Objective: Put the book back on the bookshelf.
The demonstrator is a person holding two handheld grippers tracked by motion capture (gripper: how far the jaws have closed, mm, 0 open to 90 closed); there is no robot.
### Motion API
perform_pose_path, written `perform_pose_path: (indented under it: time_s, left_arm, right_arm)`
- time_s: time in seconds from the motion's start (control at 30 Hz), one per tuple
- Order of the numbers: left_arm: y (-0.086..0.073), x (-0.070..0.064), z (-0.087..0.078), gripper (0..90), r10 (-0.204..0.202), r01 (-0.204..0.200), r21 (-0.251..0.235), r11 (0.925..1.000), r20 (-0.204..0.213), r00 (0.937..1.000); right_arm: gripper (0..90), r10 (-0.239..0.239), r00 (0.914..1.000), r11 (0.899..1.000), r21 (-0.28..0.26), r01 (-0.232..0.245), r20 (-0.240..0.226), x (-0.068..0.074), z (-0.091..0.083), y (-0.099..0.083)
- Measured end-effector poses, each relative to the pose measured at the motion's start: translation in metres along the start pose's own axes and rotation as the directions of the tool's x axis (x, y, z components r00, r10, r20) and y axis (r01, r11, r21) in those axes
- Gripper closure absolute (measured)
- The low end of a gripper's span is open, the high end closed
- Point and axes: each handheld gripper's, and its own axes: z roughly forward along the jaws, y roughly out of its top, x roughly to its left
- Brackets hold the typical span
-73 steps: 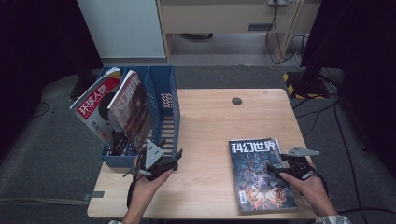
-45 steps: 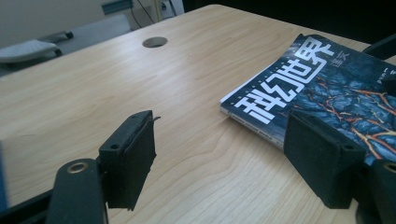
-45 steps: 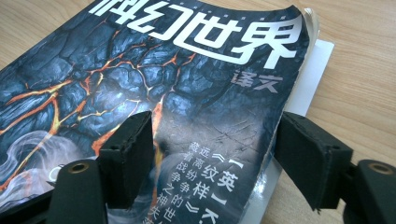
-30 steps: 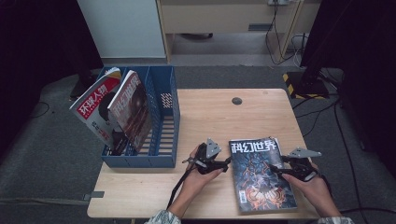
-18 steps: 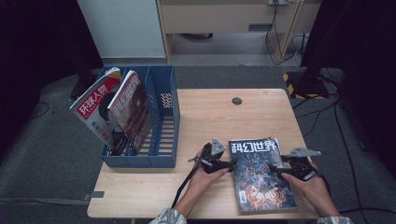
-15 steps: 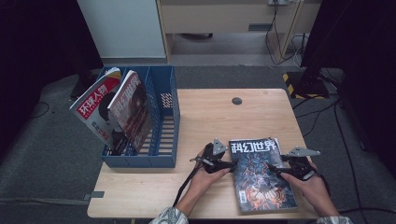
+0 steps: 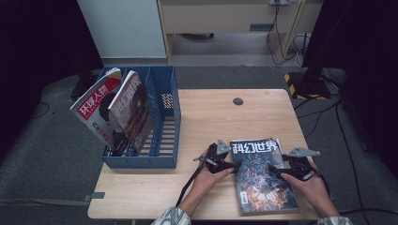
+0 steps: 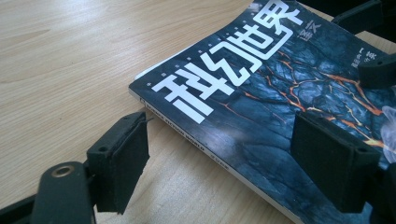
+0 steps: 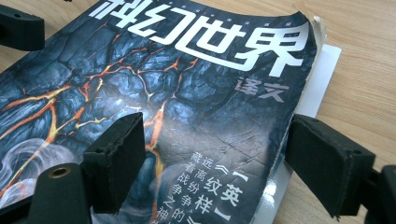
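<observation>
A dark, glossy magazine with white title characters and an orange-veined cover (image 7: 263,176) lies flat on the pale wooden worktop (image 7: 211,117), near its front right, with its long axis running away from the person and its title at the far end. The left gripper (image 7: 228,165) sits at the magazine's spine edge, its fingers (image 8: 119,163) spread apart and holding nothing: in the left gripper view one finger stands over bare wood just outside the spine, the other over the cover. The right gripper (image 7: 277,169) is at the opposite, open-page edge, its fingers (image 9: 116,161) likewise parted and empty, one over the cover and one over the curled page edge. So the magazine lies between the two hands, each straddling one long side; neither is clearly nearer. A blue plastic slatted file rack (image 7: 162,136) holding upright magazines stands well apart to the left, likely where this one goes.
</observation>
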Motion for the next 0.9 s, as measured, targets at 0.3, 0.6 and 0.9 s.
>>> perform_pose_path:
  time_s: [0.3, 0.6, 0.9]
  left_arm:
    - [-0.0015, -0.0006, 0.0039, 17.5, -0.012, 0.012, 0.026, 0.9996, 0.019, 0.9997]
    - [-0.0031, -0.0043, 0.0084, 16.6, -0.009, 0.008, 0.042, 0.9991, 0.035, 0.9993]
    - [-0.0032, -0.0052, 0.0098, 15.7, -0.015, 0.013, 0.044, 0.9989, 0.037, 0.9992]
  right_arm:
    - [15.8, -0.011, 0.9999, 1.0, 0.0, 0.011, -0.003, 0.0012, 0.0023, 0.0013]
    - [16.0, -0.025, 0.9997, 1.0, -0.015, 0.025, 0.008, 0.0019, 0.0029, 0.0031]
    - [15.9, -0.027, 0.9996, 1.0, -0.012, 0.027, 0.011, 0.0021, 0.0041, 0.0036]
